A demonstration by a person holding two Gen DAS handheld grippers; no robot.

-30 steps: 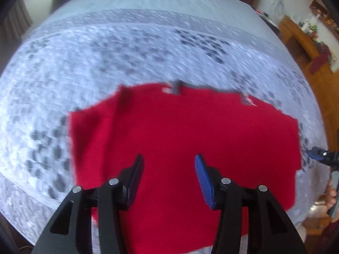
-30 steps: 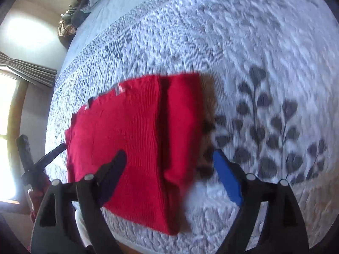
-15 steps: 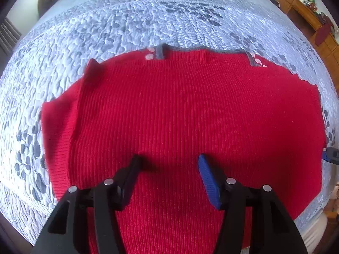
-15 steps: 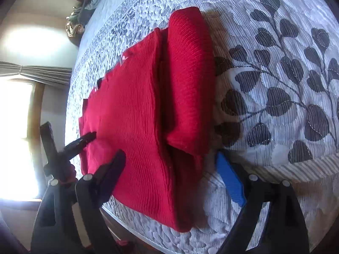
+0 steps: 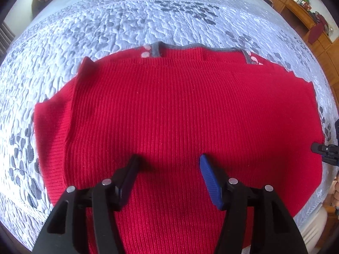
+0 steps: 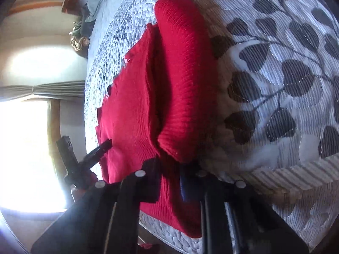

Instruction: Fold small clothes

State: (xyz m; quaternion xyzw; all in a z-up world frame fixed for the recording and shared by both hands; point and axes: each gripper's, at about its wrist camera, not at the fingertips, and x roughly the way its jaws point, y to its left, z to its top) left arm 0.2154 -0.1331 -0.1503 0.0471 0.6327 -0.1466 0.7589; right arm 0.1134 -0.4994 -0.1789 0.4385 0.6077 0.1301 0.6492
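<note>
Left tongs (image 5: pixel 168 169) pointed steeply down over red knit sweater (image 5: pixel 180 116), black pad and blue pad spread apart, nothing pinched between them; tips hover at or just above the ribbed cloth near its close edge, contact not clear. Right tongs (image 6: pixel 169 177) closing, pads drawn nearly together on a fold of red cloth at the sweater's near right corner; cloth bunched between the black finger and the blue pad.

Sweater spread flat on bed (image 5: pixel 106 31), quilted grey-white cover with dark leaf print. Grey neckline trim (image 5: pixel 156 50) with pale pink dots at far edge. One sleeve folded inward along the left side in left wrist view; other sleeve doubled over as a thick roll (image 6: pixel 182 74) along the right side in right wrist view.

Right tongs visible as small dark tip at sweater's right edge in left wrist view (image 5: pixel 324 149); left tongs seen from right wrist view (image 6: pixel 99 150), touching or just over the sweater's edge.

Wooden furniture (image 5: pixel 296 6) beyond bed, upper right. Bright window (image 6: pixel 23 148) with curtain.
</note>
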